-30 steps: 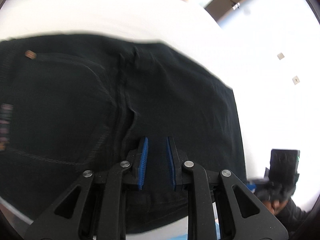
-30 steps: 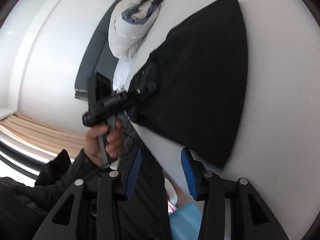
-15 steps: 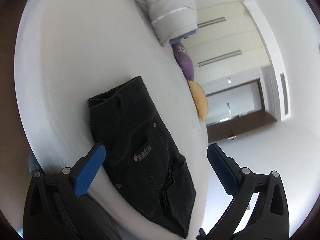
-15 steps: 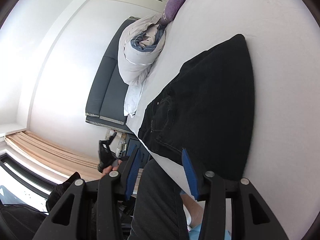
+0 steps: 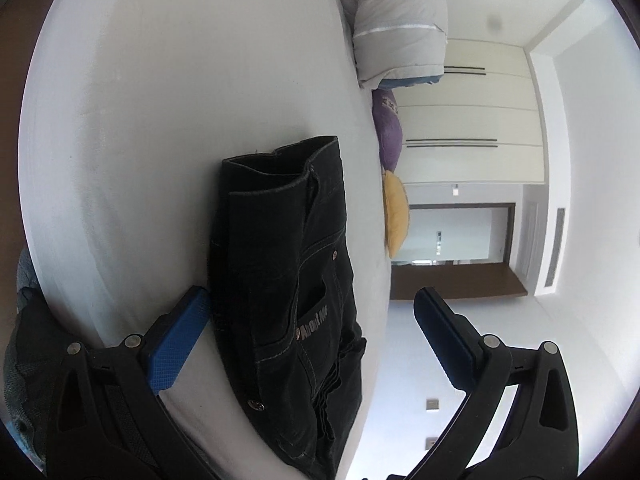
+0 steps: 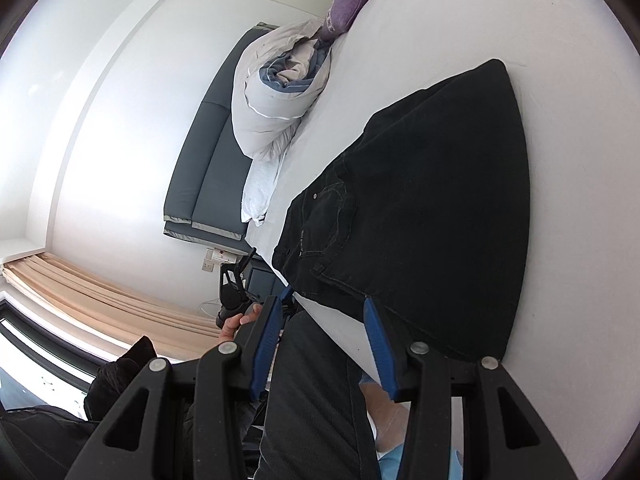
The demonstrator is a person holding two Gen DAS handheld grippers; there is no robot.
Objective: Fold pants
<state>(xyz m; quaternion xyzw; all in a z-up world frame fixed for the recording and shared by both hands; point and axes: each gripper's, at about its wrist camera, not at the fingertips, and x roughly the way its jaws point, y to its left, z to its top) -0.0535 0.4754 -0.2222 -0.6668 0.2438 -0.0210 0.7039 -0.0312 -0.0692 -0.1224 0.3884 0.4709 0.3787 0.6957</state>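
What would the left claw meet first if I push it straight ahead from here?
Probably the folded black pants on the white bed; they lie right between the open left claw fingers, though depth is unclear.

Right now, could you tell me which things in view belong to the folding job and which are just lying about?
Job: black pants, left gripper, right gripper.
Lying about: rolled duvet, purple pillow, yellow pillow.
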